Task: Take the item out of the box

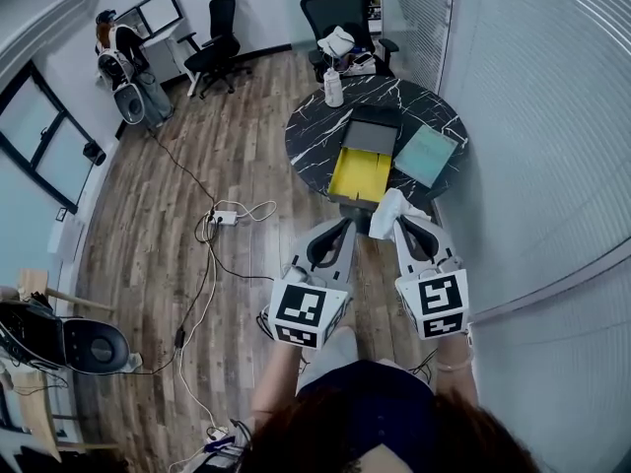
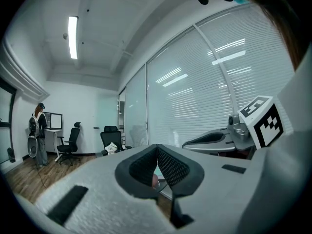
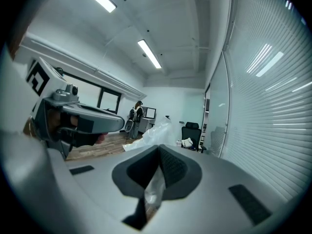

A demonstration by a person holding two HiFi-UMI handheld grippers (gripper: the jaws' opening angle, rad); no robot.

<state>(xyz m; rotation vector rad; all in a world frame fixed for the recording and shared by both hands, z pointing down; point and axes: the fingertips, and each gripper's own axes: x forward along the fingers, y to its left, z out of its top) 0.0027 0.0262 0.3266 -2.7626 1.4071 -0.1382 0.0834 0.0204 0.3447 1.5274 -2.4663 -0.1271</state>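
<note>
Already, the item (image 1: 387, 213) is looking clear of the box. It is reading as a pale bundle in plastic, and you are holding it in the air near the bench's near edge, apart from the yellow box (image 1: 360, 173). Your right gripper (image 1: 399, 225) is pinching it: in the right gripper view, its clear wrapping (image 3: 155, 191) is sitting caught between jaws that are closed on it. Your left gripper (image 1: 343, 227) is hanging just beside, its jaws pressed together with nothing between them. The box is lying open on the round dark bench (image 1: 315, 136), its yellow inside looking bare, with a grey lid (image 1: 372, 138) at its far end and a teal panel (image 1: 425, 153) beside that. Judging by this, the lifting-out is looking done. What may be remaining is setting the item down.
</note>
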